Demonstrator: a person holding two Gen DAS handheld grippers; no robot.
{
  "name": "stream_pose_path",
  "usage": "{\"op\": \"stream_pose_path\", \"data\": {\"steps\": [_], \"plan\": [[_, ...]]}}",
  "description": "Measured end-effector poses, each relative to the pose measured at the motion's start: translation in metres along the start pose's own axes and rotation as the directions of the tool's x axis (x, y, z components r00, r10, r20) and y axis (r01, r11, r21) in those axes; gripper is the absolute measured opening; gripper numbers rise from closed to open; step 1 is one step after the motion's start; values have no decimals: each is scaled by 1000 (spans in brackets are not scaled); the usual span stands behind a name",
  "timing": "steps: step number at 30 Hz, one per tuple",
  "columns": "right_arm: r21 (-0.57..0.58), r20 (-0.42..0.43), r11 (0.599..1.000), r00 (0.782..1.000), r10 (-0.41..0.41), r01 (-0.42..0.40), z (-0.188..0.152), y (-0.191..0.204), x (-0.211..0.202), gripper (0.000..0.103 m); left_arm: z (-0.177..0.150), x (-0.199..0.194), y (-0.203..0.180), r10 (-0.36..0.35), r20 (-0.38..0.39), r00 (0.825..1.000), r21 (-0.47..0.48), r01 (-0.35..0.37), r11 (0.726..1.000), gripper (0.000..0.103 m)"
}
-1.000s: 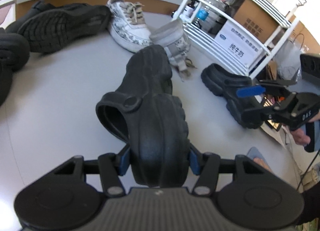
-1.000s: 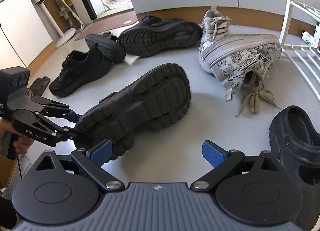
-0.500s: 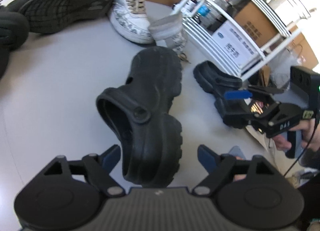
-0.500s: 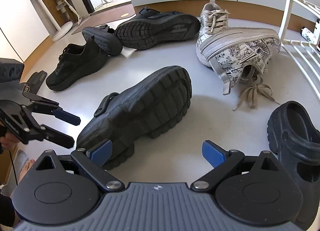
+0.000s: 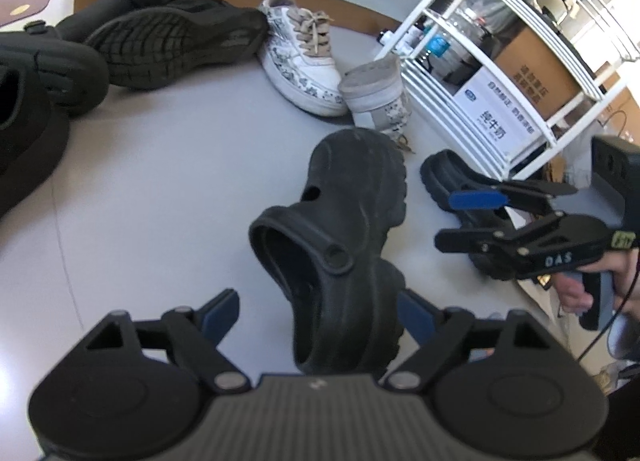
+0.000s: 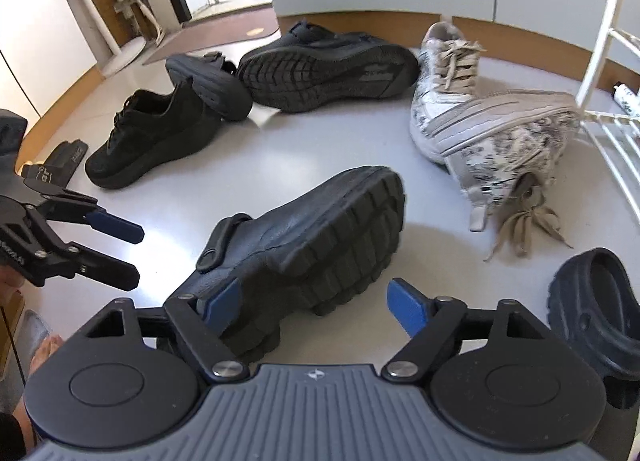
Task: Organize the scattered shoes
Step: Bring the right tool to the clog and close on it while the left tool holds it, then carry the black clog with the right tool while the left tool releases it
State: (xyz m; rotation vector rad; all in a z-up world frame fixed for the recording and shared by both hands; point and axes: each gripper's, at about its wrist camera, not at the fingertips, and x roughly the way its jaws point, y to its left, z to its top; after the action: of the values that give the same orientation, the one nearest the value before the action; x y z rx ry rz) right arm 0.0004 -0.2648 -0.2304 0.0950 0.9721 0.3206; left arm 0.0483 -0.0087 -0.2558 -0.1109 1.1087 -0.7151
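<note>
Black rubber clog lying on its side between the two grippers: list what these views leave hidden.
- Heel end of the black rubber clog: left wrist view, behind the gripper's grey body.
- Its opening: right wrist view shows only the ridged sole.
- Second black clog by the white rack: right wrist view, cut by the frame edge; left wrist view, behind the right gripper.

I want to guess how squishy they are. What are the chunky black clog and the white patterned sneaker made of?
Black clog: probably moulded foam or rubber, matte, all one seamless piece.
White patterned sneaker: likely fabric or faux leather upper, with woven beige laces.
</note>
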Motion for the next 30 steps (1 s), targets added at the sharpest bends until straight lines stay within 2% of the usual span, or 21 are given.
{"op": "stream_pose_path", "data": {"steps": [7,9,12,17,30], "plan": [[30,-33,1000,999,-2,3,23,17,24,76,-1,-8,16,25,22,999,-51,-24,998,88],[40,-36,999,999,-35,37,27,17,32,69,0,-9,18,25,25,999,-59,-24,998,88],[56,-54,996,997,-61,64,26,11,43,63,-1,-9,20,27,25,999,-66,-25,997,88],[60,-44,997,998,-38,40,22,3,45,65,-1,-13,21,46,52,998,-63,-43,997,87],[63,-84,995,994,-66,71,5,-15,21,67,2,-11,12,27,64,998,-24,-25,999,87]]}}
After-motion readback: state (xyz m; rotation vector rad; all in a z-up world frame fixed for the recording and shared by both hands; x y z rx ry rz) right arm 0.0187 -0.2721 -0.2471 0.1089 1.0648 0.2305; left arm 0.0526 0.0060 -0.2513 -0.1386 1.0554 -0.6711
